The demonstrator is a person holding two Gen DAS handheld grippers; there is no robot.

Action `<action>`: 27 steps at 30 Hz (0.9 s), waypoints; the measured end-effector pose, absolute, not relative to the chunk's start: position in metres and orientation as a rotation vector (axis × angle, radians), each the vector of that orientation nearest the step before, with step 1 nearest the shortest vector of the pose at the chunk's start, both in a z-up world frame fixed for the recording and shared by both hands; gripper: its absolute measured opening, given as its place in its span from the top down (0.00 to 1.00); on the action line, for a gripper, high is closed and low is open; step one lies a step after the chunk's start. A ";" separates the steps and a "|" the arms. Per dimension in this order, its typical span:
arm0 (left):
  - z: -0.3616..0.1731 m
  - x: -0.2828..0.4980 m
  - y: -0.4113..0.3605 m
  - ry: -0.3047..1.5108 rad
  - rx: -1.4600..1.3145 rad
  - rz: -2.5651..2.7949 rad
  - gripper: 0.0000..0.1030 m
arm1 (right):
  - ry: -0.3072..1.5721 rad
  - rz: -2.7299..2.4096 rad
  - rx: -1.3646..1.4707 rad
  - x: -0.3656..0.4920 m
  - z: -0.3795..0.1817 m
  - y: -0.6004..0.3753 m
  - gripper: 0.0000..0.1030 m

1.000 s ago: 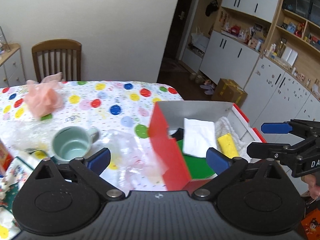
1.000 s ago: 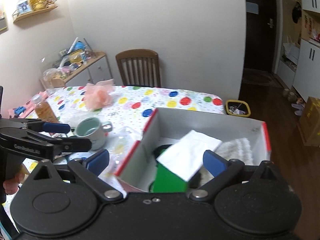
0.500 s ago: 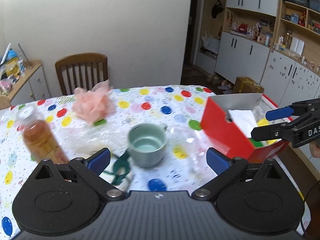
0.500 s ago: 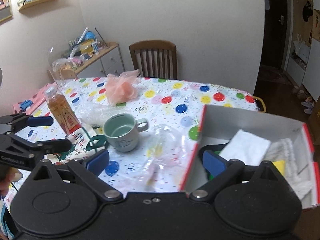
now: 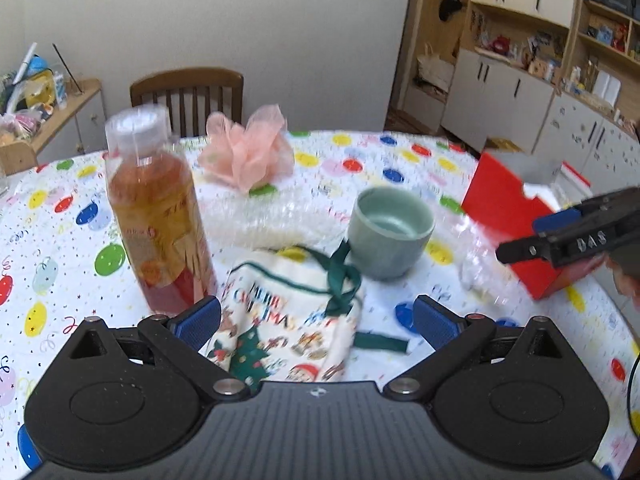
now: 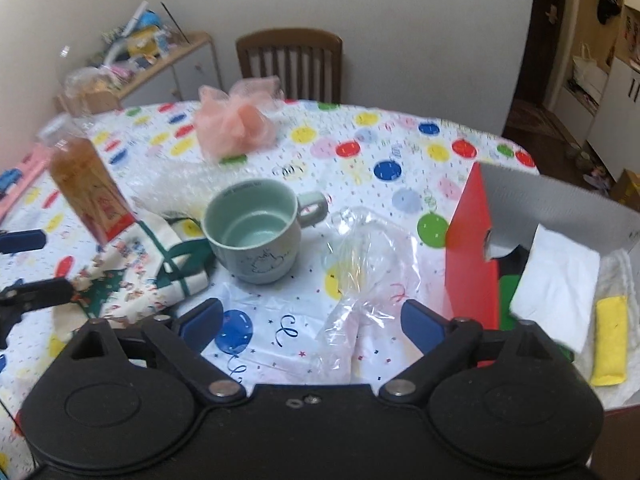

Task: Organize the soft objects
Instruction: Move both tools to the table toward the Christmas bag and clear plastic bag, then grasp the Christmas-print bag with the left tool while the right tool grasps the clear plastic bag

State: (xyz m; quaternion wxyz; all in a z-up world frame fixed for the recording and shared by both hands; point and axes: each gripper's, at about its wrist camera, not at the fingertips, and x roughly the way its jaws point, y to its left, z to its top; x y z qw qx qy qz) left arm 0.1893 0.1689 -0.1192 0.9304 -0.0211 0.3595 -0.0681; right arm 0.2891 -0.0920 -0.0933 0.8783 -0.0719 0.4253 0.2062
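My left gripper (image 5: 316,324) is open and empty, low over a Christmas-print cloth bag (image 5: 280,320) with green ribbon; the bag also shows in the right wrist view (image 6: 132,276). My right gripper (image 6: 312,322) is open and empty above a clear plastic bag (image 6: 356,264). A pink mesh bath pouf (image 5: 248,156) lies at the far side of the table (image 6: 236,120). A red box (image 6: 472,256) at the right holds a white cloth (image 6: 556,280), a yellow sponge (image 6: 610,340) and something green.
A green mug (image 5: 388,232) (image 6: 256,232) stands mid-table. A tea bottle (image 5: 156,216) (image 6: 86,188) stands left of the cloth bag. Bubble wrap (image 5: 260,220) lies behind the bag. A wooden chair (image 5: 188,96) stands beyond the polka-dot tablecloth (image 5: 60,280). Cabinets are at right.
Both grippers have swung left, away from the red box. The left one now sits over the Christmas bag; the right one over the clear plastic bag. Both stayed open.
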 end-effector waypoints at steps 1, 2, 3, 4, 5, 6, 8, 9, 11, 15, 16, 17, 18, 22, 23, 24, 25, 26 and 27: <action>-0.123 0.191 0.172 0.746 -0.038 -0.143 0.00 | 0.898 0.419 -0.152 0.293 -0.098 -0.089 0.12; -0.127 0.192 0.175 0.755 -0.036 -0.148 0.00 | 0.910 0.404 -0.154 0.296 -0.103 -0.086 0.15; -0.130 0.195 0.178 0.766 -0.038 -0.153 0.00 | 0.923 0.391 -0.152 0.299 -0.107 -0.084 0.16; -0.133 0.197 0.181 0.775 -0.040 -0.155 0.00 | 0.935 0.385 -0.148 0.301 -0.111 -0.082 0.17; -0.136 0.200 0.185 0.782 -0.039 -0.156 0.00 | 0.947 0.379 -0.147 0.304 -0.115 -0.080 0.20; -0.140 0.202 0.188 0.793 -0.034 -0.155 0.00 | 0.956 0.373 -0.150 0.306 -0.118 -0.078 0.22; -0.147 0.209 0.196 0.816 -0.037 -0.145 0.00 | 0.970 0.356 -0.164 0.311 -0.125 -0.074 0.23; -0.150 0.212 0.201 0.831 -0.043 -0.141 0.00 | 0.975 0.346 -0.168 0.313 -0.128 -0.073 0.24; -0.159 0.220 0.209 0.867 -0.059 -0.135 0.00 | 0.985 0.320 -0.167 0.318 -0.133 -0.071 0.26; -0.176 0.230 0.218 0.926 -0.092 -0.140 0.00 | 1.006 0.257 -0.166 0.329 -0.143 -0.071 0.28; -0.179 0.232 0.220 0.939 -0.104 -0.146 0.00 | 1.013 0.245 -0.161 0.333 -0.145 -0.071 0.29; -0.183 0.234 0.220 0.953 -0.114 -0.150 0.00 | 1.021 0.234 -0.154 0.336 -0.148 -0.071 0.30; -0.187 0.236 0.221 0.963 -0.120 -0.154 0.00 | 1.027 0.223 -0.149 0.339 -0.150 -0.071 0.30; -0.196 0.240 0.219 0.980 -0.115 -0.151 0.01 | 1.052 0.181 -0.133 0.349 -0.160 -0.071 0.34; -0.197 0.241 0.218 0.980 -0.115 -0.149 0.01 | 1.057 0.170 -0.131 0.350 -0.162 -0.071 0.36; -0.197 0.242 0.218 0.981 -0.113 -0.146 0.02 | 1.062 0.162 -0.133 0.351 -0.164 -0.070 0.38; -0.198 0.243 0.216 0.982 -0.105 -0.138 0.03 | 1.064 0.153 -0.138 0.352 -0.166 -0.069 0.40; -0.198 0.243 0.215 0.977 -0.096 -0.133 0.06 | 1.063 0.145 -0.145 0.352 -0.167 -0.068 0.42; -0.198 0.243 0.213 0.971 -0.084 -0.130 0.10 | 1.063 0.141 -0.152 0.353 -0.169 -0.068 0.44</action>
